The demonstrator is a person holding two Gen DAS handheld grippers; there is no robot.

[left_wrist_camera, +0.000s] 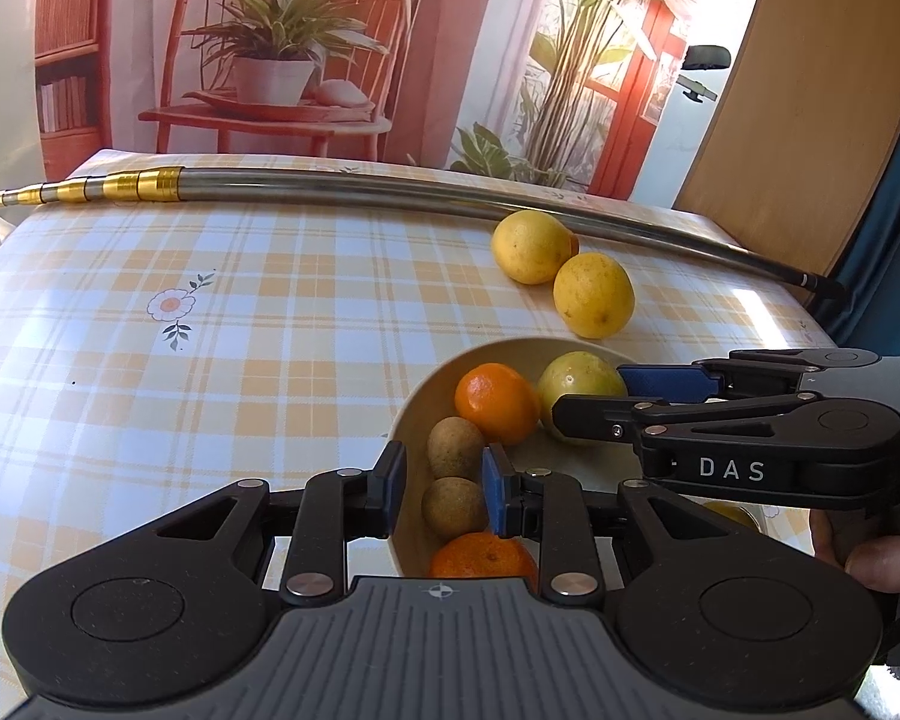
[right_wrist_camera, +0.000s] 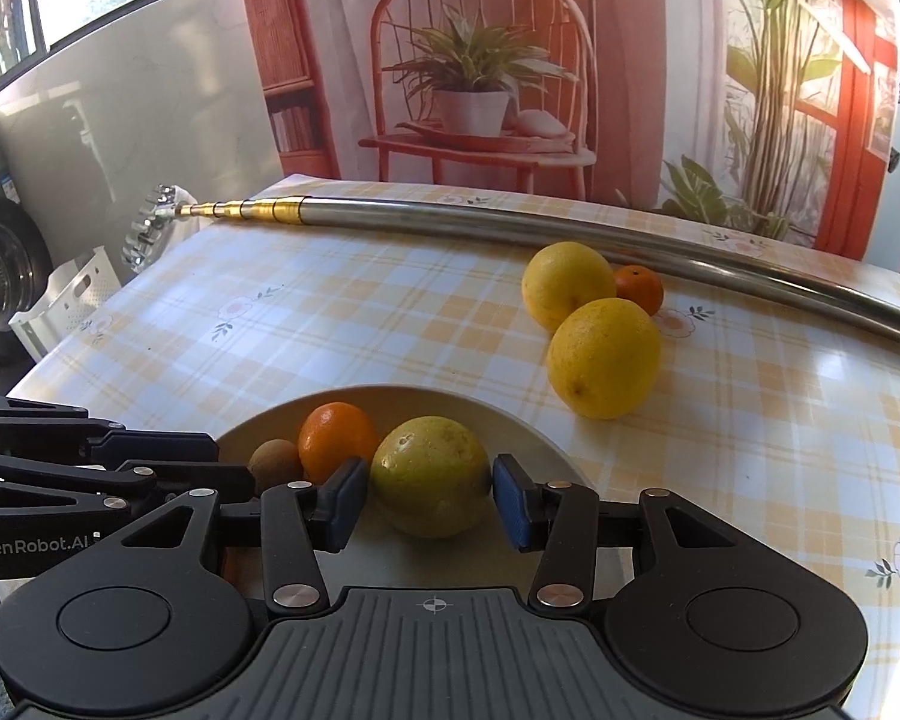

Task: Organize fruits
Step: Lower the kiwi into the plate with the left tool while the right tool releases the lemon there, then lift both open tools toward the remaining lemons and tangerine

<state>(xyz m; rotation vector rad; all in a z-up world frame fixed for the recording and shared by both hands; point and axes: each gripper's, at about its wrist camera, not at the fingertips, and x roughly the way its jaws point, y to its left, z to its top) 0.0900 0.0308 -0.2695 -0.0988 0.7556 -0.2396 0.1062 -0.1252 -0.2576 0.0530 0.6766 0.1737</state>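
A cream bowl (left_wrist_camera: pixel 405 414) (right_wrist_camera: pixel 528 432) holds two mandarins (left_wrist_camera: pixel 498 402), two brown kiwis (left_wrist_camera: pixel 455 447) and a yellow-green fruit (right_wrist_camera: pixel 431 477). My right gripper (right_wrist_camera: pixel 429 501) has its blue pads pressed to both sides of that fruit, low in the bowl. Over the bowl's near rim, my left gripper (left_wrist_camera: pixel 444 492) stands open. One kiwi (left_wrist_camera: pixel 453 507) lies below its gap, with space on the left side. On the cloth beyond the bowl lie two lemons (left_wrist_camera: pixel 594 295) (right_wrist_camera: pixel 603 357) and a small mandarin (right_wrist_camera: pixel 639 288).
A long metal telescopic pole (left_wrist_camera: pixel 390 189) (right_wrist_camera: pixel 510 225) lies across the back of the checked tablecloth (left_wrist_camera: pixel 210 360). A printed backdrop stands behind the table. A hand (left_wrist_camera: pixel 882 564) holds the right gripper. A white crate (right_wrist_camera: pixel 66 300) sits off the table's left edge.
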